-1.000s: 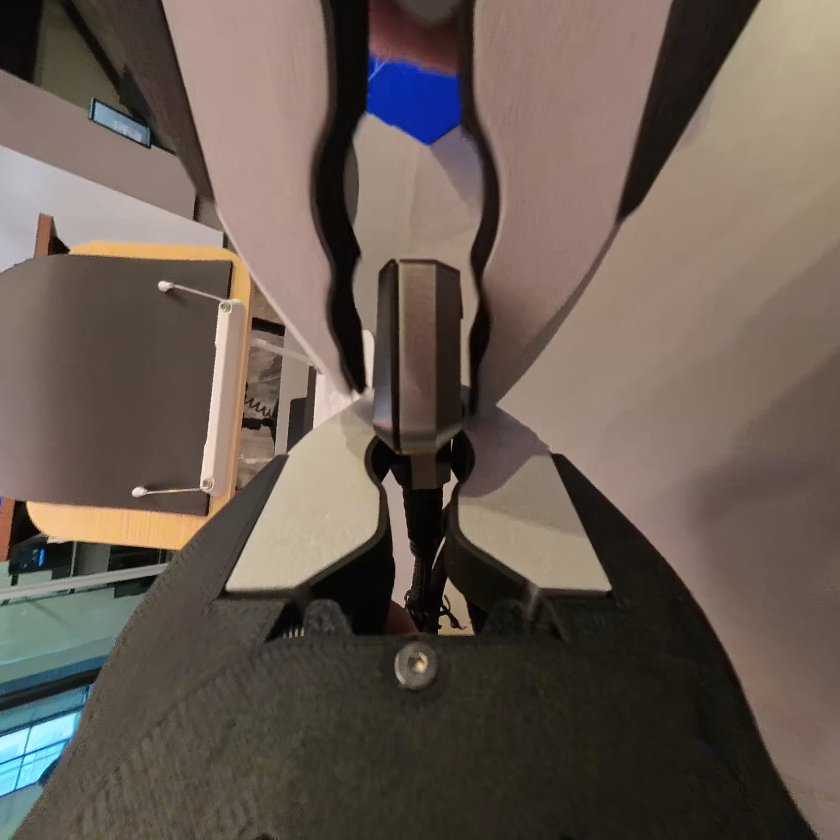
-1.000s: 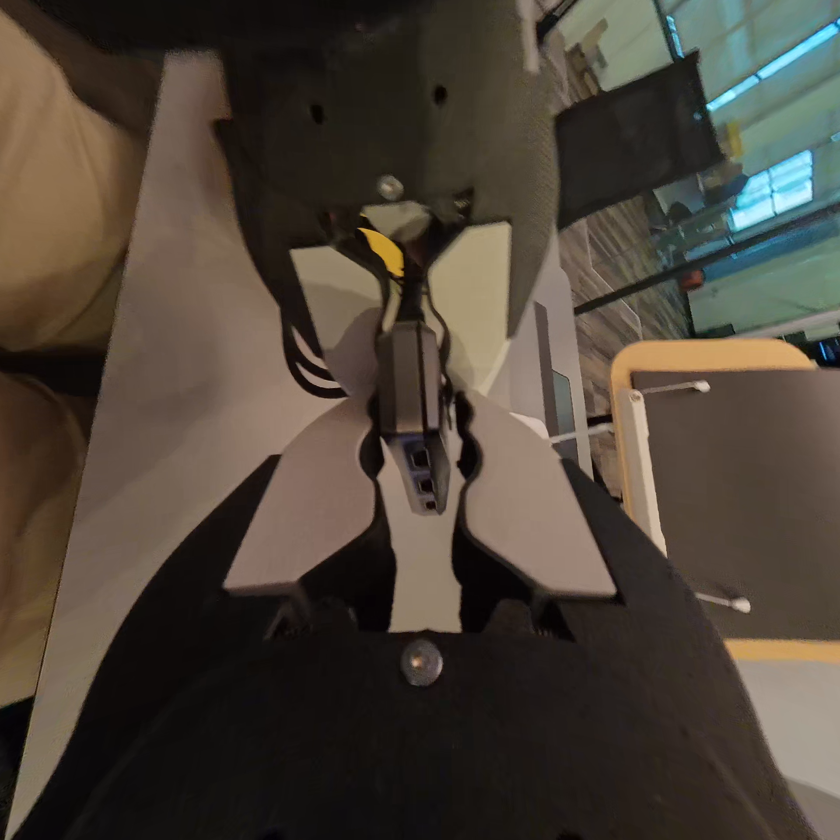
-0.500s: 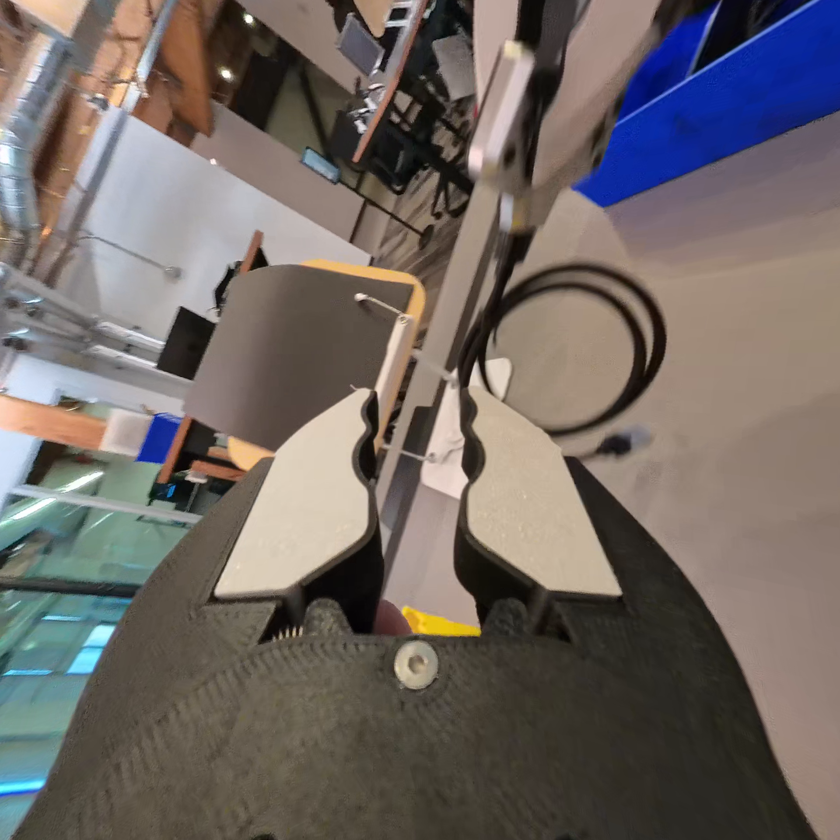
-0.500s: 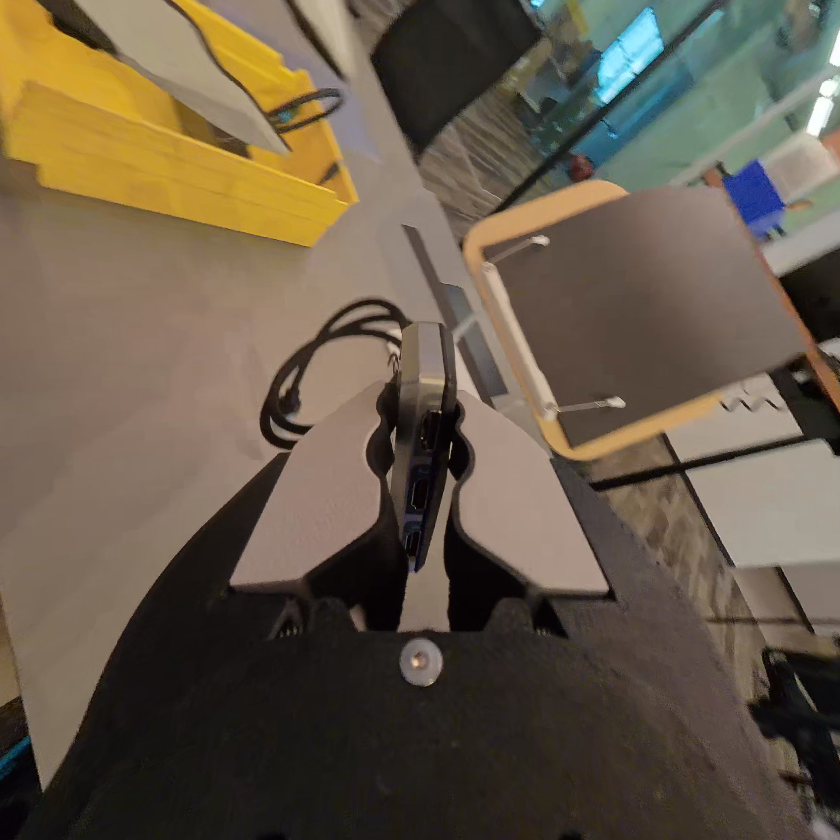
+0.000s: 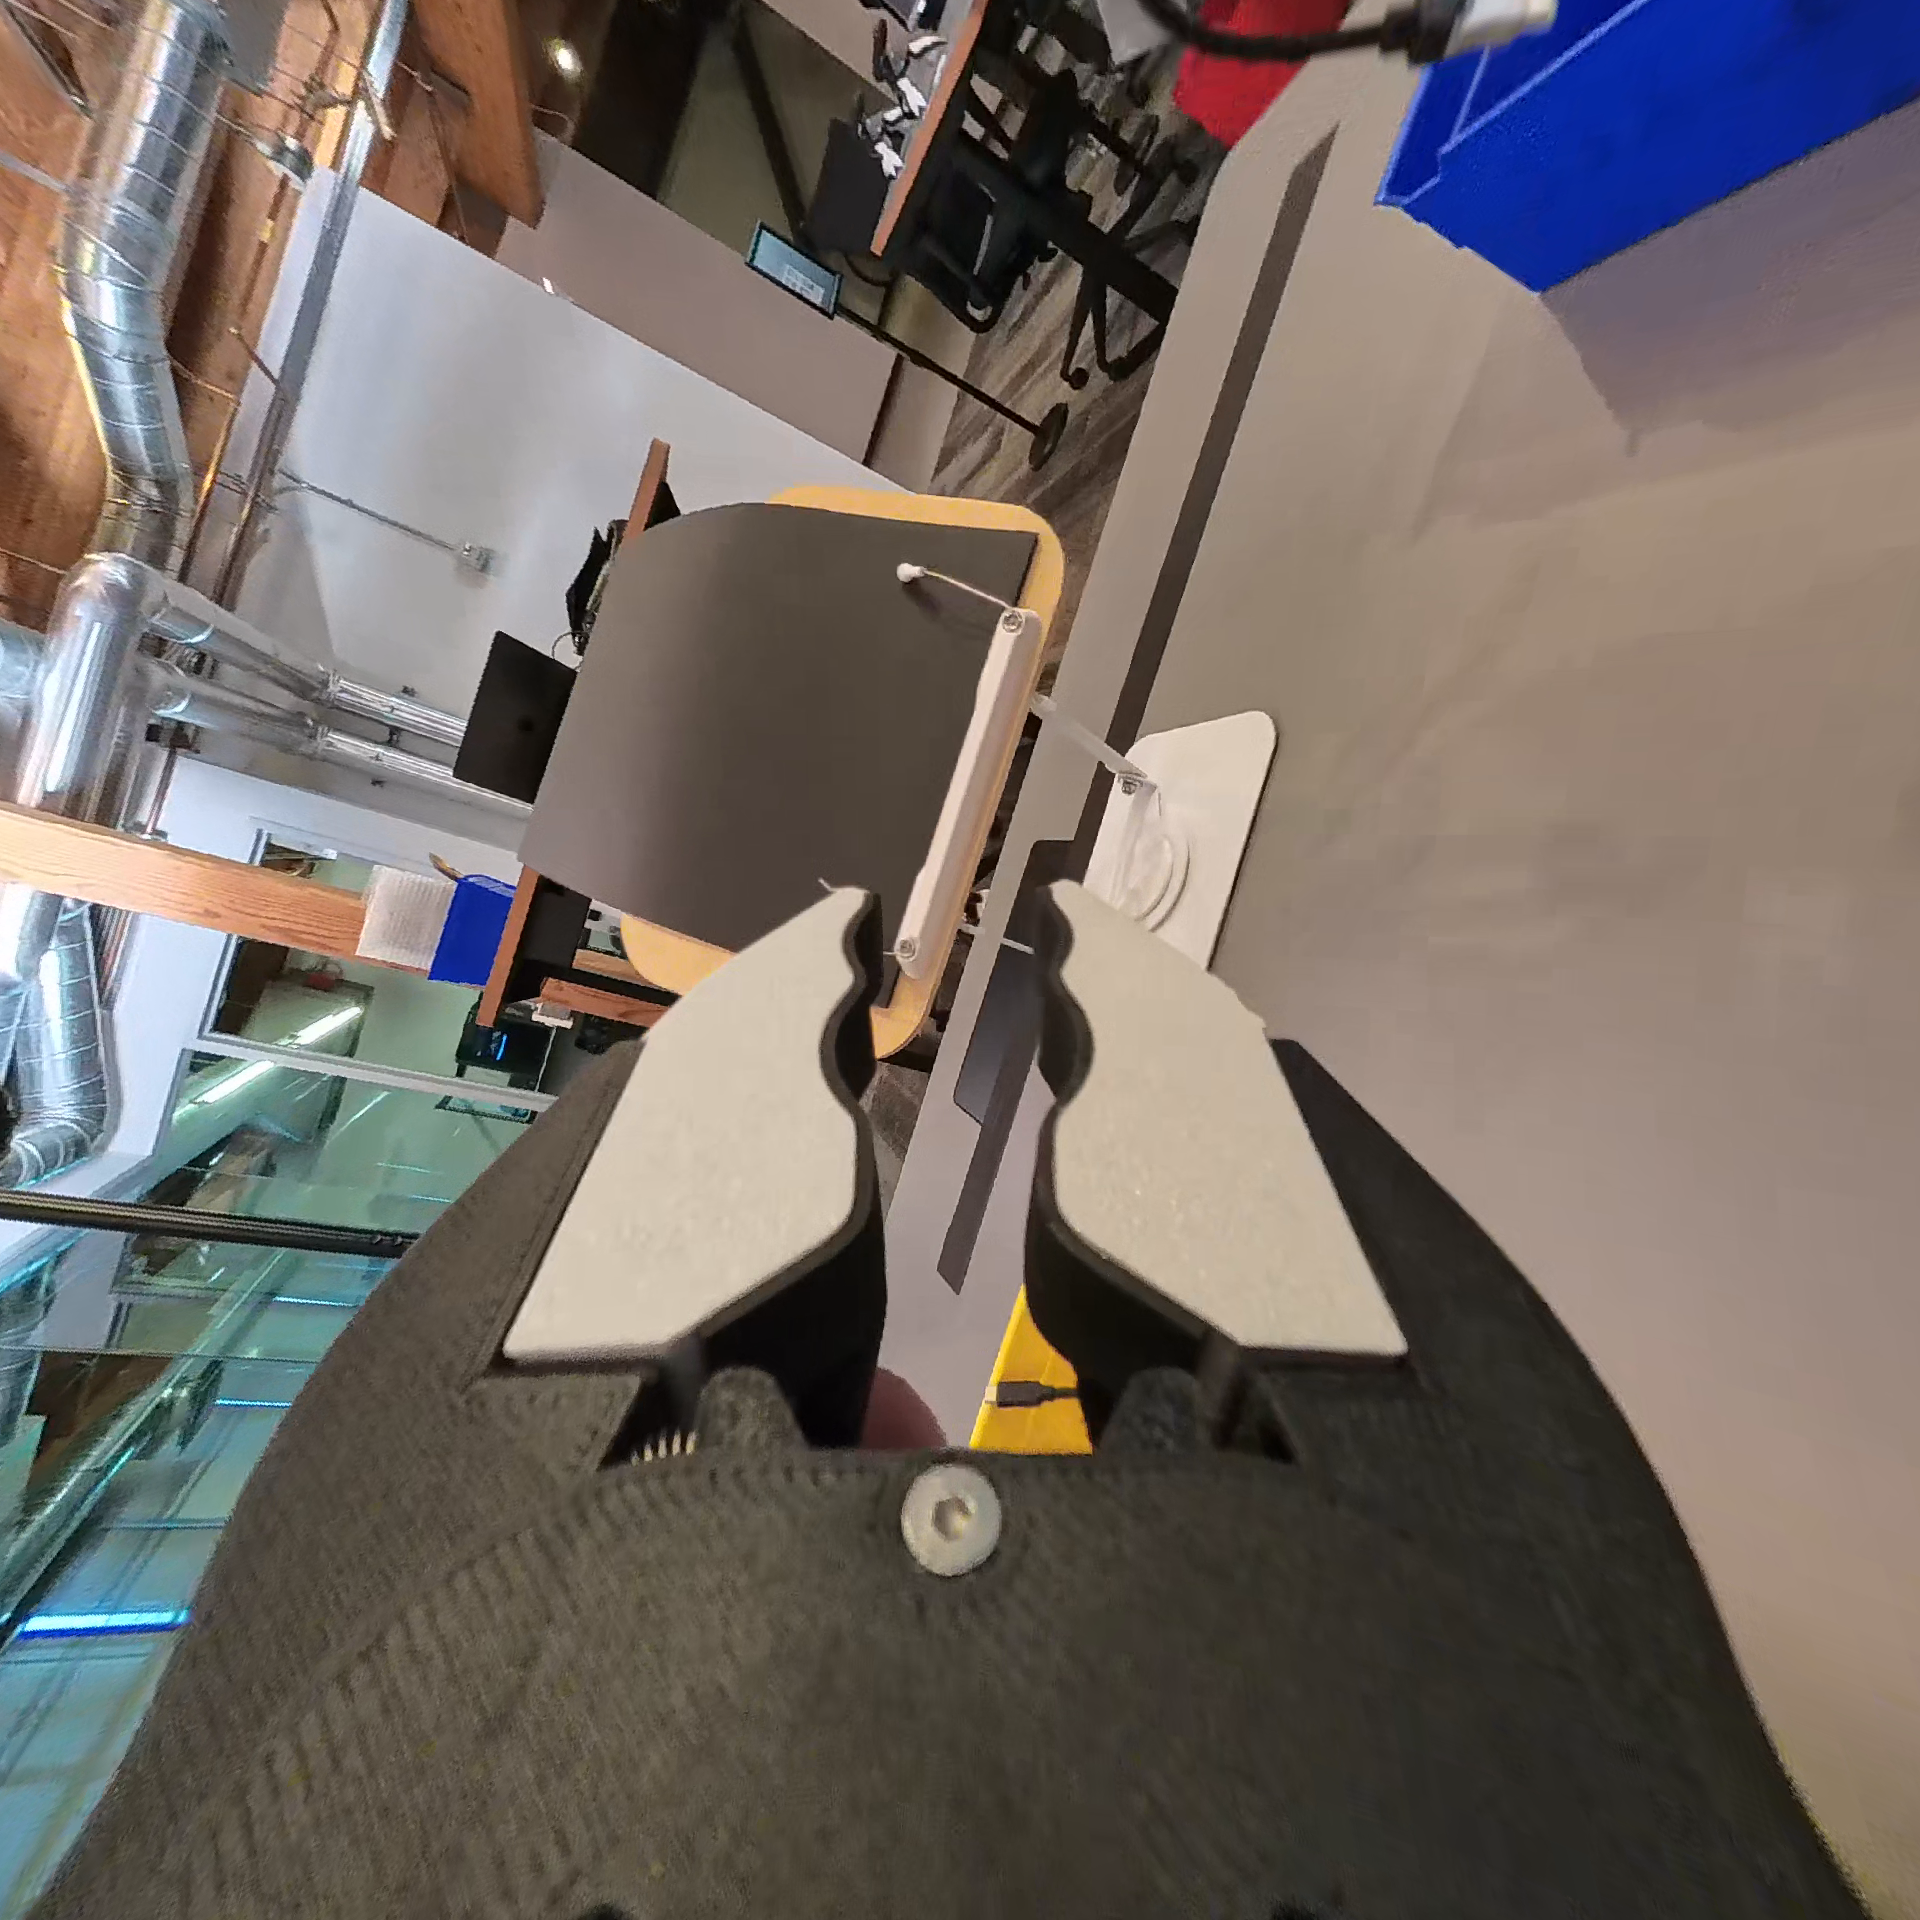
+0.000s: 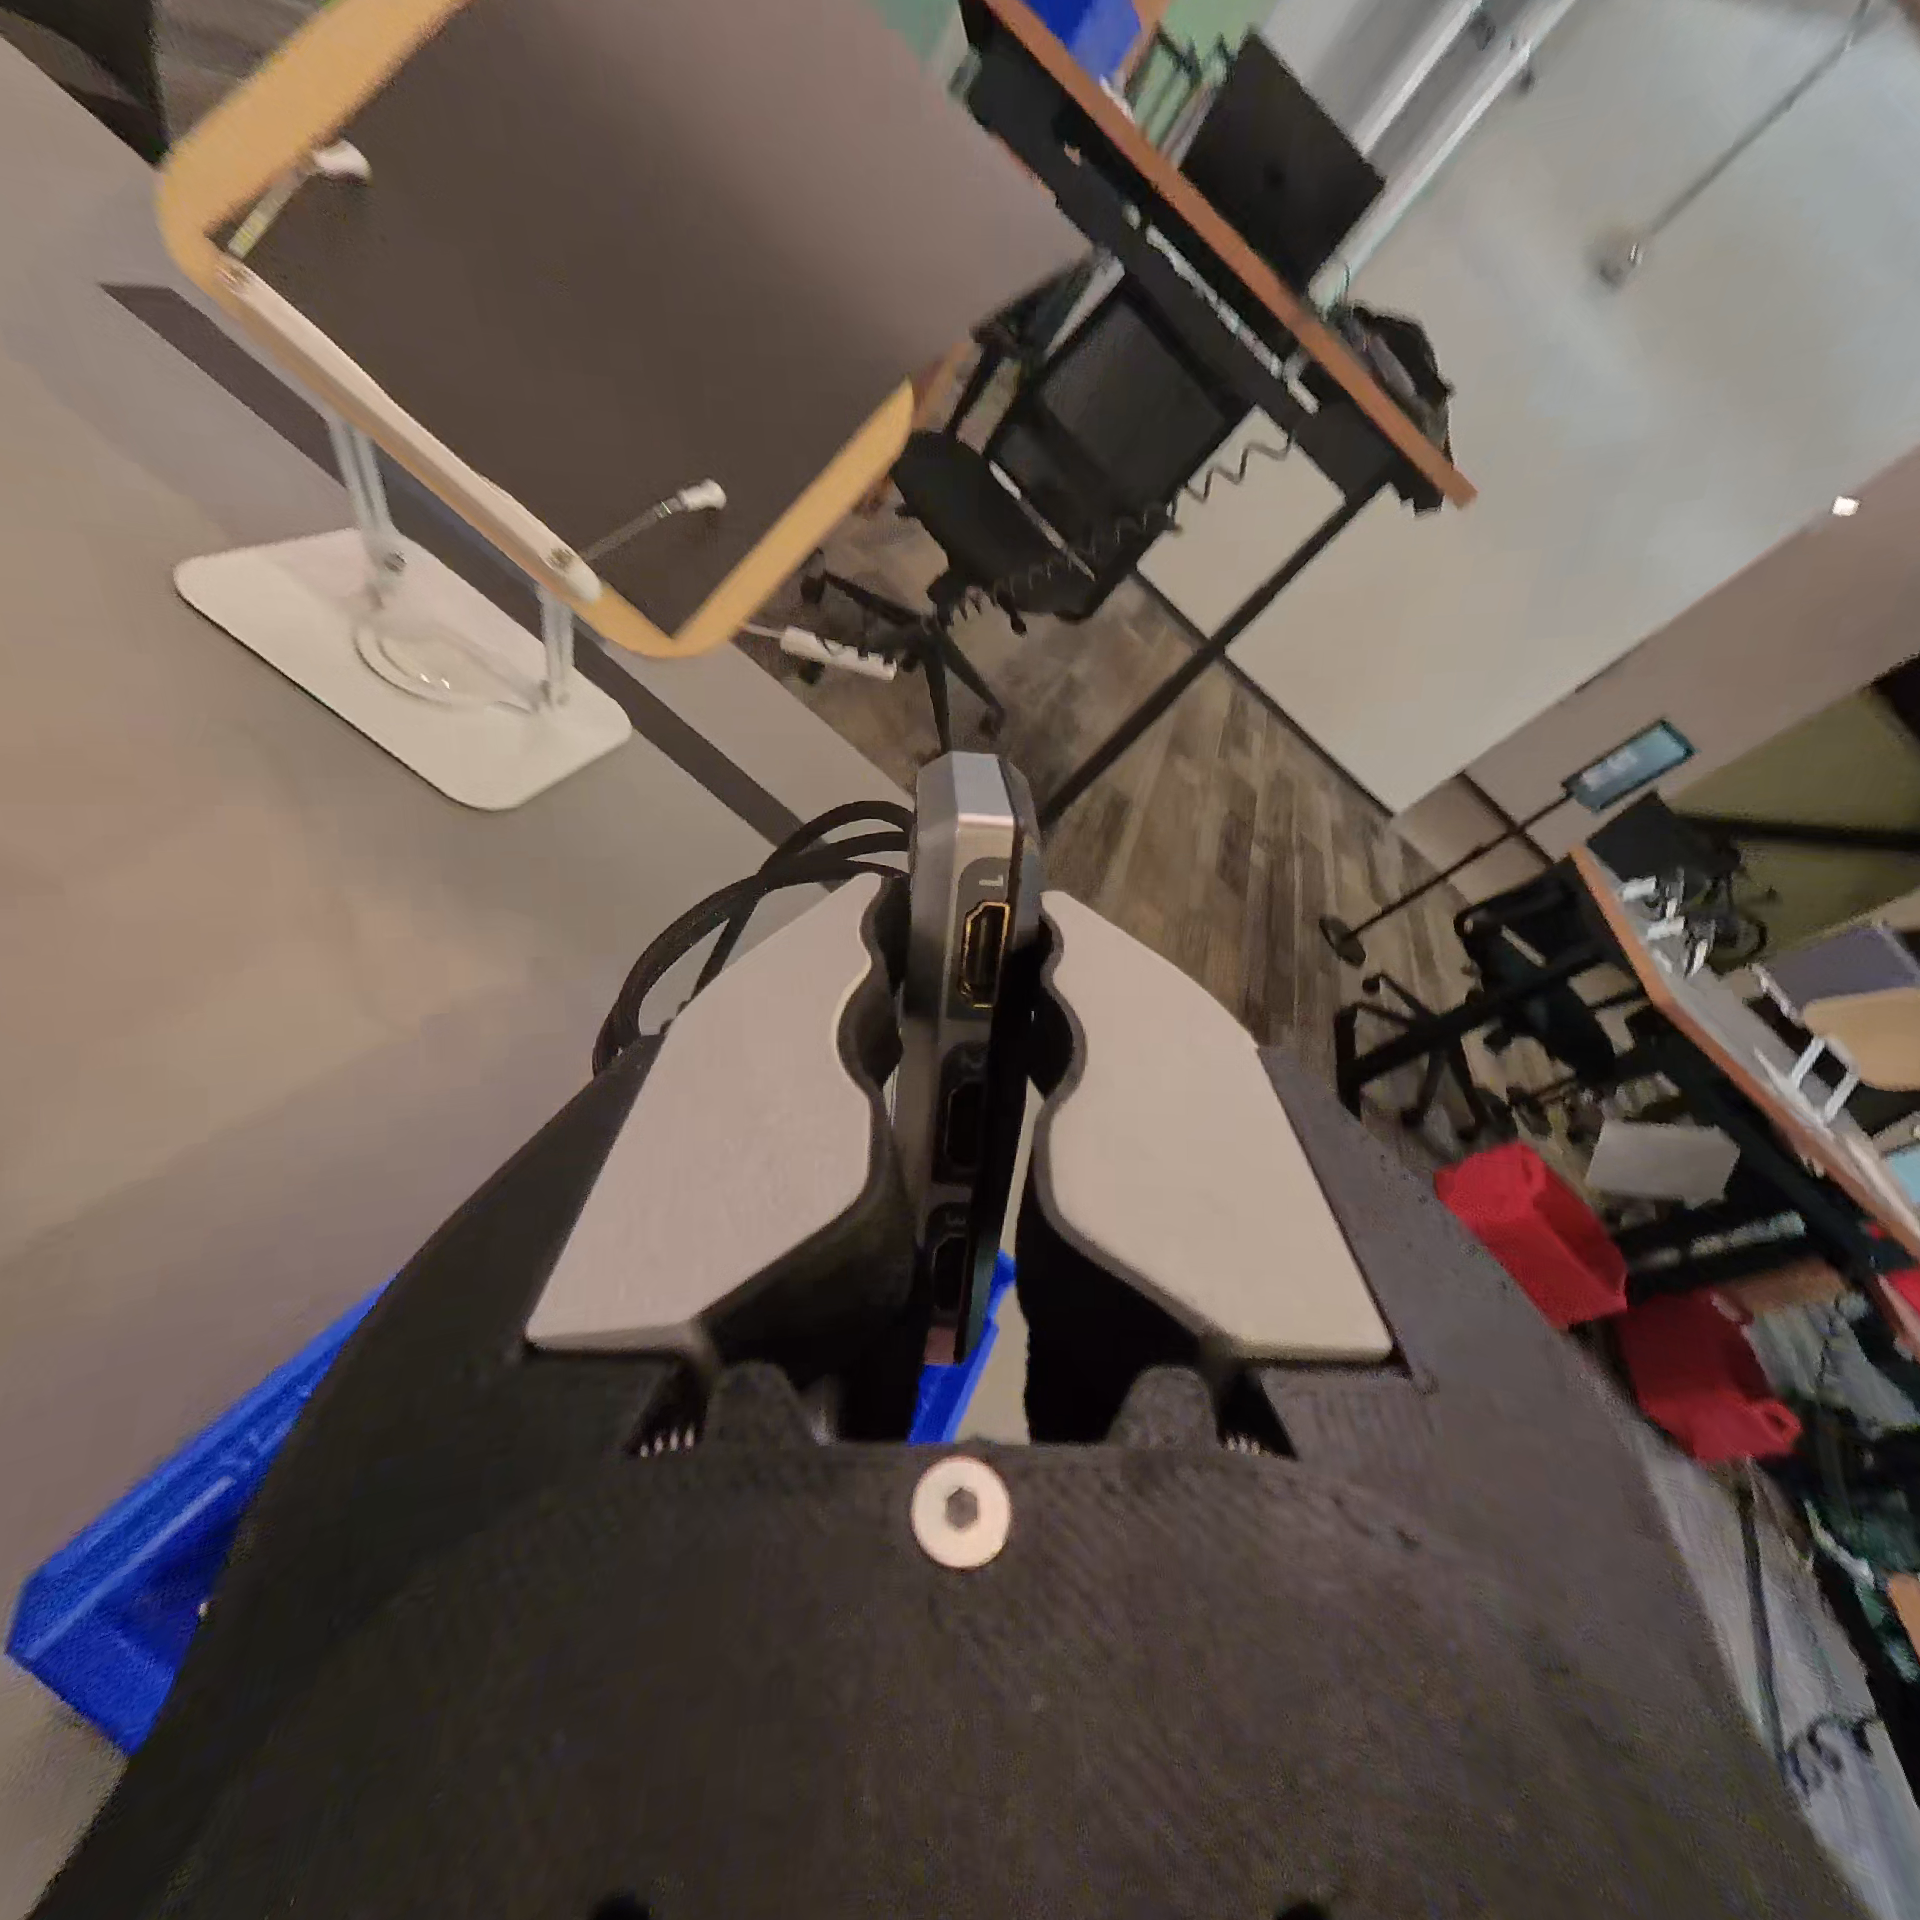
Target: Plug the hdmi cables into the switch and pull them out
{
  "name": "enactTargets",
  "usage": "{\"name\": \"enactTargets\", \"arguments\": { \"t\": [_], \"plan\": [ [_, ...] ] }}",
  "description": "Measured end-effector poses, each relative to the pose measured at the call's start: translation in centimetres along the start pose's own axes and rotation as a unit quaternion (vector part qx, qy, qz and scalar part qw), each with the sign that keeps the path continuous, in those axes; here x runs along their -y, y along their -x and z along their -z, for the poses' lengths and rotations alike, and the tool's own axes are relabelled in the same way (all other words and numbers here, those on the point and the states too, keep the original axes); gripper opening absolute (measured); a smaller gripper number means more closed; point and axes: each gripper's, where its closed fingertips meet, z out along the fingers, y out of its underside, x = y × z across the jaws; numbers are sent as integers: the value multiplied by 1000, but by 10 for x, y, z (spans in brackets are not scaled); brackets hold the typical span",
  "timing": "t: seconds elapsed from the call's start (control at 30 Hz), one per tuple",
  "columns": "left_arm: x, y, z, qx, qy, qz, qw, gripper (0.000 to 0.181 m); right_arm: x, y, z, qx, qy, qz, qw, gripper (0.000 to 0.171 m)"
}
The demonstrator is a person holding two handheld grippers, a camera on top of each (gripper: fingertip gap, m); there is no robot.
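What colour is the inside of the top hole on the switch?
Gold, on the grey switch; the right wrist view shows it best.

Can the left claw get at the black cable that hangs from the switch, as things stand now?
Probably yes. The left claw is open and empty. The right claw holds the switch up over the table edge, and its cable loops free beside it.

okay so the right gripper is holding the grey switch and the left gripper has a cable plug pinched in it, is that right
Not quite. The right gripper does hold the grey switch, but the left gripper holds nothing: the left wrist view shows its fingers apart with only the table between them.
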Motion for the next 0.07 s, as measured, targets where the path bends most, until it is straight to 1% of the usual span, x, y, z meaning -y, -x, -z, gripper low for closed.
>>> {"name": "enactTargets", "arguments": {
  "t": [0.03, 0.07],
  "plan": [
    [-1, -2, -1, -4, 1, -5, 1000, 27, -10, -8, -2, -2, 14, -6, 1000, 19],
    [-1, -4, -1, -5, 2, -9, 1000, 27, -20, -14, -4, -3, 28, -8, 1000, 20]
  ]
}}
